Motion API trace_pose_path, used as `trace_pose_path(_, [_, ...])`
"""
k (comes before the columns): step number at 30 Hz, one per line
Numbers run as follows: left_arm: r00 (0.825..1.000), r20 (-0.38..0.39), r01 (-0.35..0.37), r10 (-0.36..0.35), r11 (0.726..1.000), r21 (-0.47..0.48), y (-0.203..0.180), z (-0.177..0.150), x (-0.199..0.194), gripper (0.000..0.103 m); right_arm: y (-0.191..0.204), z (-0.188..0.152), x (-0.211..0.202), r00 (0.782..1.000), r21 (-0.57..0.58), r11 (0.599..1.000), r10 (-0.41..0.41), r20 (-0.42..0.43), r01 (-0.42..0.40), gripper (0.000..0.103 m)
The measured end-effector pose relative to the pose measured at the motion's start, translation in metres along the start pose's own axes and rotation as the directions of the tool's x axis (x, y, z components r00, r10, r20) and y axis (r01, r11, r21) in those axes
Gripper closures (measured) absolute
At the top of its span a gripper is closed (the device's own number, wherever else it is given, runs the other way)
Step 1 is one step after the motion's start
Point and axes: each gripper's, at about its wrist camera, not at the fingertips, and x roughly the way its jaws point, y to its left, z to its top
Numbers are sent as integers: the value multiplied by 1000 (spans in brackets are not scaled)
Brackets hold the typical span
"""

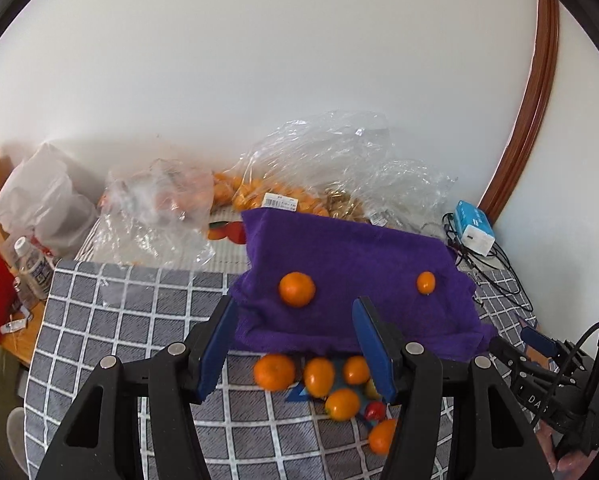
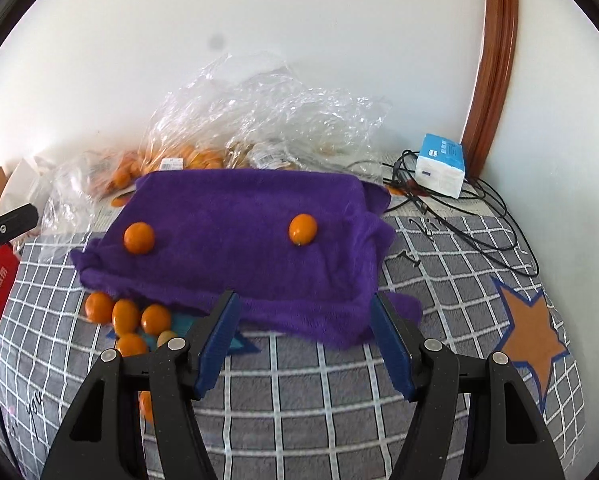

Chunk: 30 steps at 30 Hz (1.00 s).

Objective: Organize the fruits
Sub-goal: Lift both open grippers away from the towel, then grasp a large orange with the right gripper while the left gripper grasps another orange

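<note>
left gripper [image 1: 295, 344]: wide open, nothing held | right gripper [image 2: 305, 336]: wide open, nothing held | oranges [image 1: 297, 289]: round, rolly, best gripped gently across the middle

The purple towel [image 1: 351, 264] covers whatever props it; bagged fruit [image 1: 255, 194] is blurred.

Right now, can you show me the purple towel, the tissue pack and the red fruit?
purple towel [image 2: 239, 208]: right wrist view, middle of its top.
tissue pack [image 2: 439, 164]: right wrist view, its front face.
red fruit [image 1: 376, 410]: left wrist view, its visible top.
</note>
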Motion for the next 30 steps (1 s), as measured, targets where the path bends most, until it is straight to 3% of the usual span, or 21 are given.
trace_pose_path(5, [998,1,-63,63,998,2,12,-28,-20,46,2,-22,-10,999,12,999,29,-20,-29,36])
trace_pose_path(15, [990,-23,-142,140,986,-86,43,-61,-40,42,9,-53,-22,999,-9,999,41,-31,-41,37])
trace_pose_path(21, [979,-85,-196,187,974,-113,64,-83,-28,42,23,-70,-17,996,-38,996,82,-39,-83,49])
trace_pose_path(30, [962,-189,-223,196,965,-135,90,-116,-3,42,62,-89,3,961,-87,959,262,-94,-270,51])
